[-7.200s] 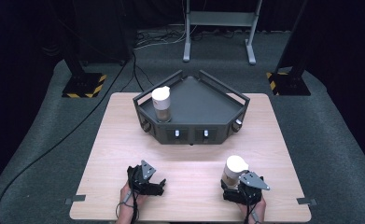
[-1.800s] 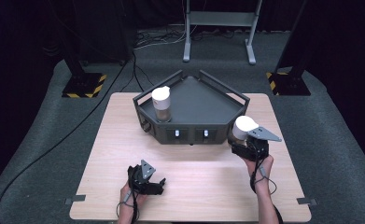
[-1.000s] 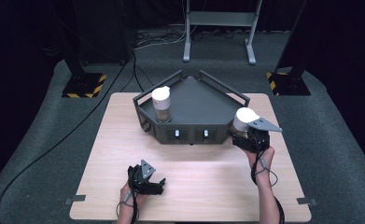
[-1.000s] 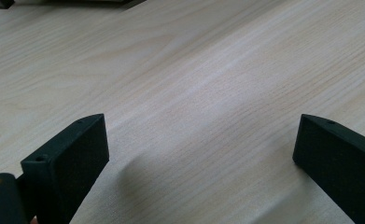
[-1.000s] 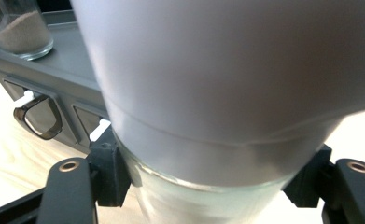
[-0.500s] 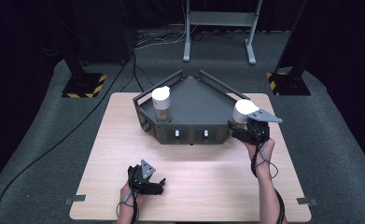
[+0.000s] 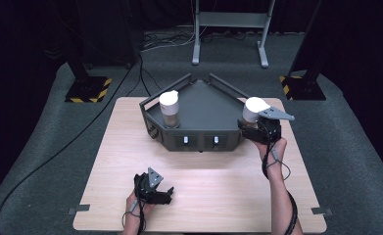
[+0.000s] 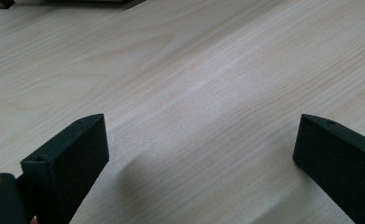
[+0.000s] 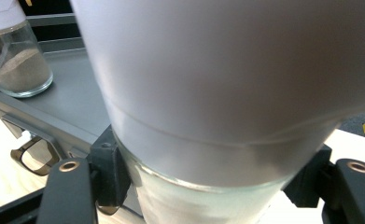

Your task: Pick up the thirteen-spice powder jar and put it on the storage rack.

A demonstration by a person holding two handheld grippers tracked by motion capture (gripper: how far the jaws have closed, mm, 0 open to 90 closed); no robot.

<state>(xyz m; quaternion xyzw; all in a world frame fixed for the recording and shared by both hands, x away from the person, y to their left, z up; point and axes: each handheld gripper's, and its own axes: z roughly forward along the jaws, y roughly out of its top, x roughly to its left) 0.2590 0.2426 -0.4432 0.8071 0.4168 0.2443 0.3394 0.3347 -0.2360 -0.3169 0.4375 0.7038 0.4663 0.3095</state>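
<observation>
Your left gripper [image 7: 163,196] rests on the tabletop [image 7: 218,196], fingers [image 8: 73,154] spread wide with nothing between them. Your right gripper [image 7: 250,128] has its fingers clamped on a white-capped glass jar [image 7: 251,111], held at the grey tray's [image 7: 203,105] right corner; another jar [image 7: 169,107] stands inside.

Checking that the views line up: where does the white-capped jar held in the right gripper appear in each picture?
High view: the held jar is right of centre, in the right gripper at the right corner of the grey tray.
Right gripper view: it looms large and close, between the jaws.
Left gripper view: wooden table between open jaws; the jar is not in it.
Shared landmark: the second jar on the tray.
</observation>
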